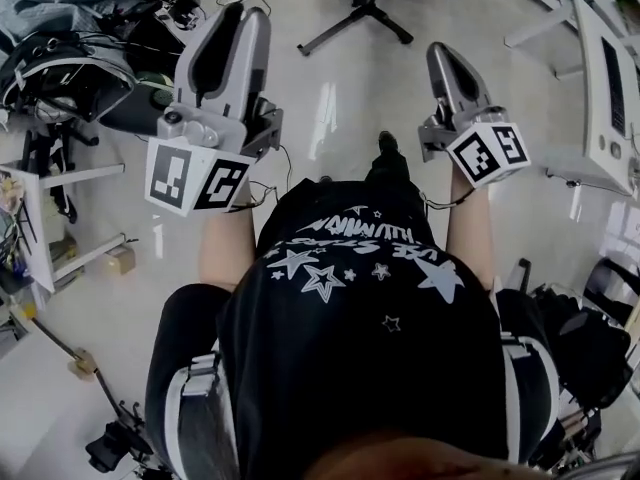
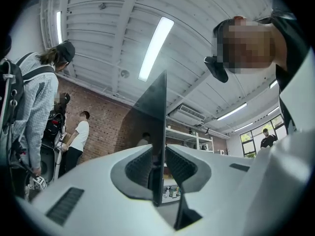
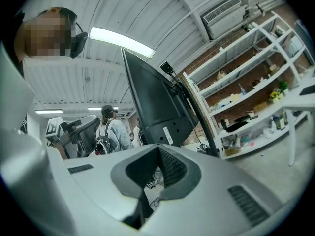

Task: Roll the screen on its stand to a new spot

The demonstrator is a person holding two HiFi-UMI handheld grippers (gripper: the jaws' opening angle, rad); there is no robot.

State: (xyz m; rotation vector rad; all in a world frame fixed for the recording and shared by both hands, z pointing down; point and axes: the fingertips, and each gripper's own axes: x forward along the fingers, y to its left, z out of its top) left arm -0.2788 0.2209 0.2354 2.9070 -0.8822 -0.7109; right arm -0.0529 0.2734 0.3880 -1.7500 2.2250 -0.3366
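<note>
Between the fingers [image 2: 140, 167] of the left gripper [image 2: 158, 170], the screen [image 2: 156, 117] stands upright and edge-on, clenched by its thin edge, while the right gripper [image 3: 156, 162], fingers pressed together on nothing, points at its back, apart.

My count: one screen [image 3: 152, 97], two tools, left hand-held gripper [image 2: 158, 166] and right hand-held gripper [image 3: 155, 168], one backpack person [image 2: 34, 112], one white-tee person [image 2: 78, 136].
</note>
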